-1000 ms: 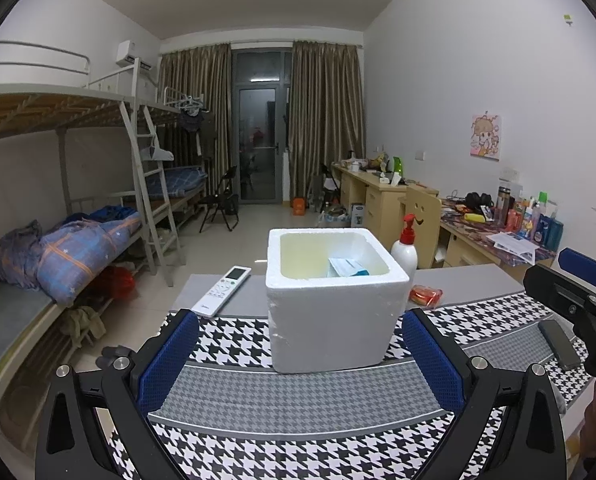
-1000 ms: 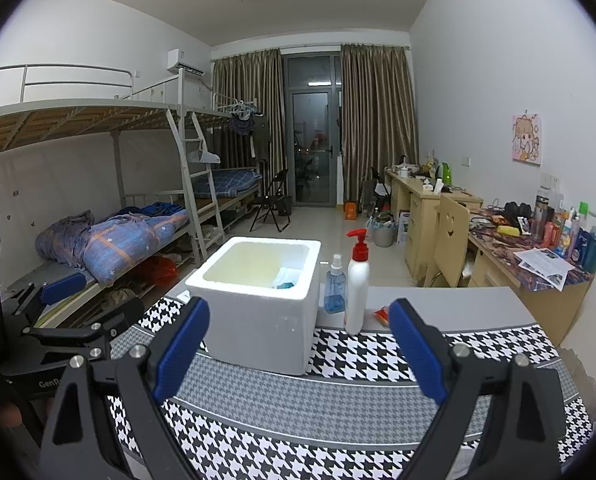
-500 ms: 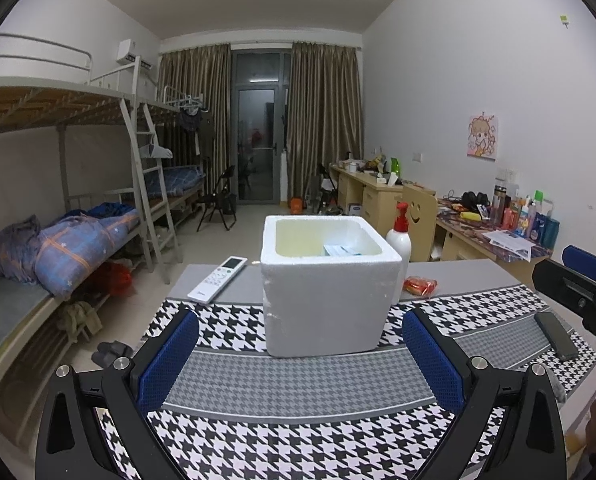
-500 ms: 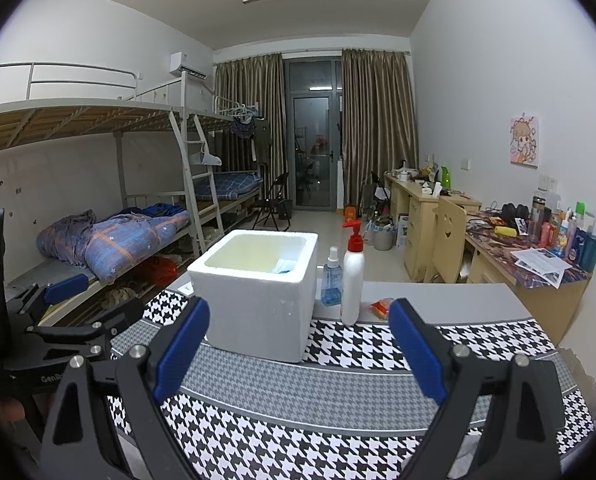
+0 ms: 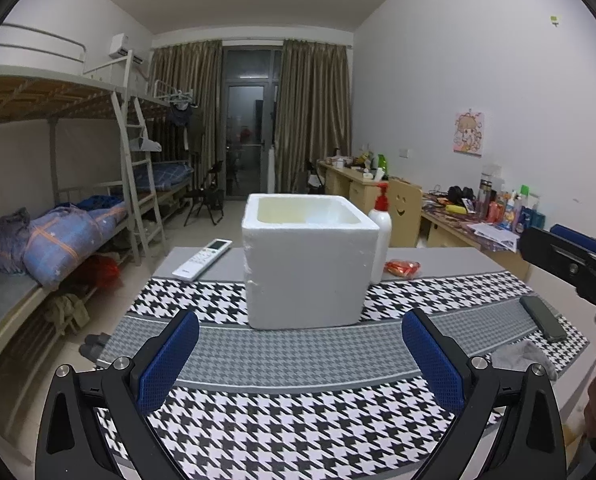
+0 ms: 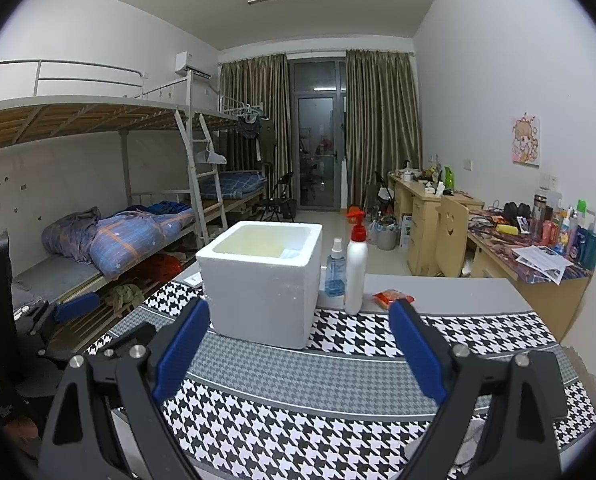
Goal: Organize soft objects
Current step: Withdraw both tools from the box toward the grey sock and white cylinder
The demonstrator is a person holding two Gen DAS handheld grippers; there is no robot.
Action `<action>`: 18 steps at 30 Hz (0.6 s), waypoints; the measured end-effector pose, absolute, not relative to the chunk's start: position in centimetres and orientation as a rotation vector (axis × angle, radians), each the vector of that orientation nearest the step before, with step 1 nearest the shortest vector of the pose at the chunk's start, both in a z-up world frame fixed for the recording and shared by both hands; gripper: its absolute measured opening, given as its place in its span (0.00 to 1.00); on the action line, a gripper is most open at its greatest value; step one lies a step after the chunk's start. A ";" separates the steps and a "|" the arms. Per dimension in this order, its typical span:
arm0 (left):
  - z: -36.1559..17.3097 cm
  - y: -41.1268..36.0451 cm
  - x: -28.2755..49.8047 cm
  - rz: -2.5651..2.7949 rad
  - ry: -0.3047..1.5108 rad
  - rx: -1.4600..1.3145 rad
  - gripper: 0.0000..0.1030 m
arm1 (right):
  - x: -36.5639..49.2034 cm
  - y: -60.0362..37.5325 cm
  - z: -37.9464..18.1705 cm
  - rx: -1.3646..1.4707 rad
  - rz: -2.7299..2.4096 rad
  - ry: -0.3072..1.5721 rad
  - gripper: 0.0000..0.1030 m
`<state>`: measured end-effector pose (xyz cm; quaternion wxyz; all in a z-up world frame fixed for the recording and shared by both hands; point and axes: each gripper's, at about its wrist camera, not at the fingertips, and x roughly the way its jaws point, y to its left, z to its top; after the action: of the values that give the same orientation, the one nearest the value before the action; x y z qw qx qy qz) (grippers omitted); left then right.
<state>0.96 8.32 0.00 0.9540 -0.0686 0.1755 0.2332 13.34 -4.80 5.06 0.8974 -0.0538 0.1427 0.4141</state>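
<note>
A: We hold the left gripper (image 5: pixel 299 350) and right gripper (image 6: pixel 298 340) with jaws spread wide, gripping nothing, above the houndstooth tabletop (image 5: pixel 298 416).

B: A grey cloth (image 5: pixel 523 358) lies on the tabletop, right of our left jaws, apart from them.

A: Farther ahead stands the white foam box (image 5: pixel 307 258), with a pump bottle (image 6: pixel 355 266) just beside it.

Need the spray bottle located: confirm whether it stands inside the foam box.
No, the blue spray bottle stands on the table beside the foam box, next to the white pump bottle.
</note>
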 end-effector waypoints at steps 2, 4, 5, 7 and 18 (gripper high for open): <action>-0.2 8.0 0.9 0.464 0.354 -0.144 0.99 | 13.3 -4.8 5.0 -0.118 0.845 0.294 0.91; -0.4 7.9 0.7 0.457 0.349 -0.147 0.99 | 13.1 -5.1 4.7 -0.123 0.830 0.288 0.91; -0.5 7.8 0.7 0.455 0.347 -0.149 0.99 | 13.0 -5.3 4.6 -0.125 0.826 0.287 0.91; -0.6 7.8 0.7 0.449 0.346 -0.154 0.99 | 13.0 -5.6 4.3 -0.126 0.819 0.291 0.91; -1.6 7.2 0.4 0.392 0.342 -0.171 0.99 | 13.3 -7.0 3.1 -0.102 0.789 0.325 0.91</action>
<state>0.44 7.25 -1.60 0.9628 -0.0845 0.1688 0.1935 13.26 -6.96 3.10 0.9092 -0.0496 0.1573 0.3823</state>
